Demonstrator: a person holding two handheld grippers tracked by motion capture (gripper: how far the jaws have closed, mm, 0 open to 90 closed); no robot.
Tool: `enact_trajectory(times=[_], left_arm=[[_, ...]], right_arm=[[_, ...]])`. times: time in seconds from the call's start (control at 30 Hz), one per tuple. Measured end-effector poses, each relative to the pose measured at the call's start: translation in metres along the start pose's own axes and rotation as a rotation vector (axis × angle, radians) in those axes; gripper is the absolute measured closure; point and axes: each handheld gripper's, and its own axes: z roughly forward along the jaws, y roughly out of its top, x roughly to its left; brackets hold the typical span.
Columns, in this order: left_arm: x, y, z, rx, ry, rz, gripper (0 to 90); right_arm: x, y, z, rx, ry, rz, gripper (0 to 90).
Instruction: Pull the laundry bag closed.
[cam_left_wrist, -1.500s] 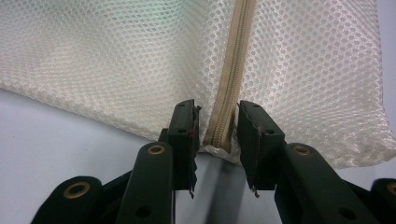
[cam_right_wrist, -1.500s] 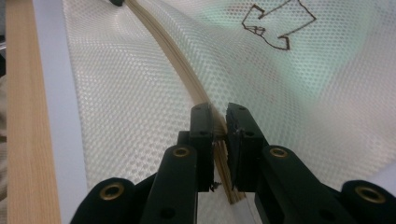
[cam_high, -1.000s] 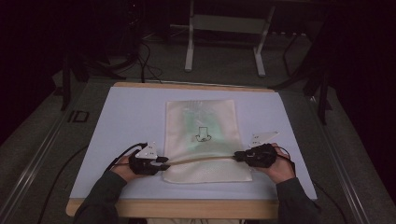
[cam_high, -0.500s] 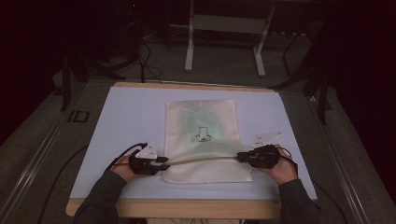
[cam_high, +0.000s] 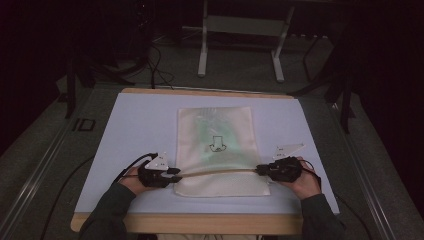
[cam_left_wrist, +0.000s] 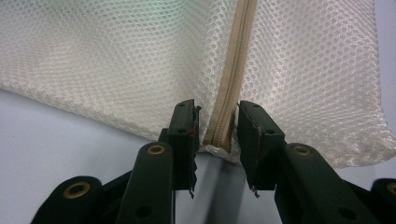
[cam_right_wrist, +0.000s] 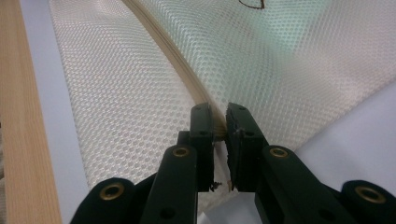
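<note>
cream honeycomb-mesh zip bag (cam_high: 216, 150) lies flat on the table; light, limp, snag-prone. left gripper (cam_left_wrist: 217, 135) jaws apart astride the tan zipper tape (cam_left_wrist: 231, 84); right gripper (cam_right_wrist: 219, 128) clamped on its opposite end, the firmest hold.

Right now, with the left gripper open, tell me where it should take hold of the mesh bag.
Probably on the tan zipper band at the mesh bag's left edge, coming in from the left side along the table. The band's end already lies between the open jaws of the left gripper, and it looks stiffer than the loose netting. The right gripper pinches the other end.
</note>
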Motion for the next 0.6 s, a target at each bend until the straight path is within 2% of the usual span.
enact_trajectory(times=[0.6], left_arm=[[0.0, 0.0, 0.0001, 0.0, 0.0, 0.0, 67.0]], right_arm=[[-0.0033, -0.0103, -0.0057, -0.008, -0.002, 0.018, 81.8]])
